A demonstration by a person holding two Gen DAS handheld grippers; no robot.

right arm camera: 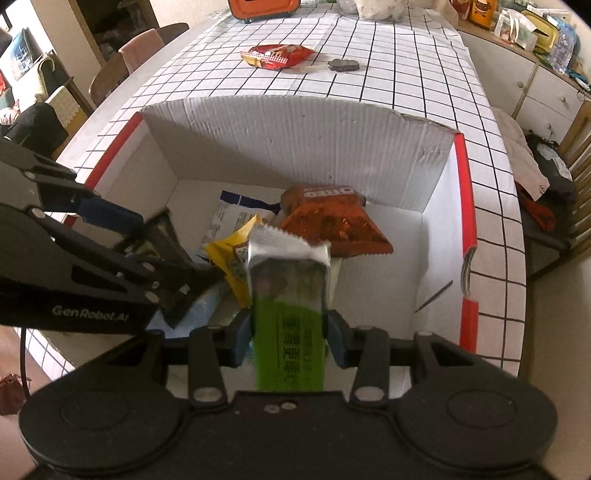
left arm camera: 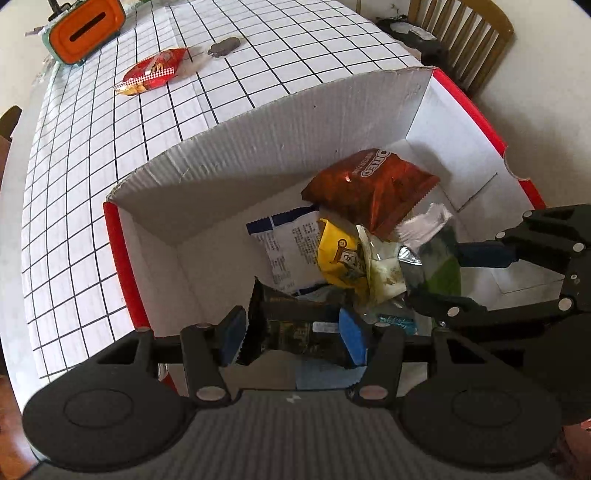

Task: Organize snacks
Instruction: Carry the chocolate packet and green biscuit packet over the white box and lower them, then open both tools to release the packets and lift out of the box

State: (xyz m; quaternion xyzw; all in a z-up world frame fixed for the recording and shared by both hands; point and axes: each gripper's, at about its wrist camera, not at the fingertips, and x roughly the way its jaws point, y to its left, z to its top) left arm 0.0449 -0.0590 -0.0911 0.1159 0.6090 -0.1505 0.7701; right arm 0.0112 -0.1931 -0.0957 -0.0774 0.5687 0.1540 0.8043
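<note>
With the left gripper (left arm camera: 291, 338) pinching a dark packet (left arm camera: 295, 328) and the right gripper (right arm camera: 289, 338) pinching a green bar (right arm camera: 290, 332) over the box (right arm camera: 295, 140), both jaws crowd one corner, so releasing could tangle them or spill snacks.

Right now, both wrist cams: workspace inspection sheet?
Surface: table under white grid cloth.
Job's things: red-edged cardboard box holding Oreo bag, white packet, yellow packet; red snack bag and dark bar outside it on the cloth.
Clutter: orange container.
Grippers: left gripper shut on dark packet; right gripper shut on green packet; both over the box.
Cables: black cable, lower left.
Surroundings: wooden chair, cabinet.
</note>
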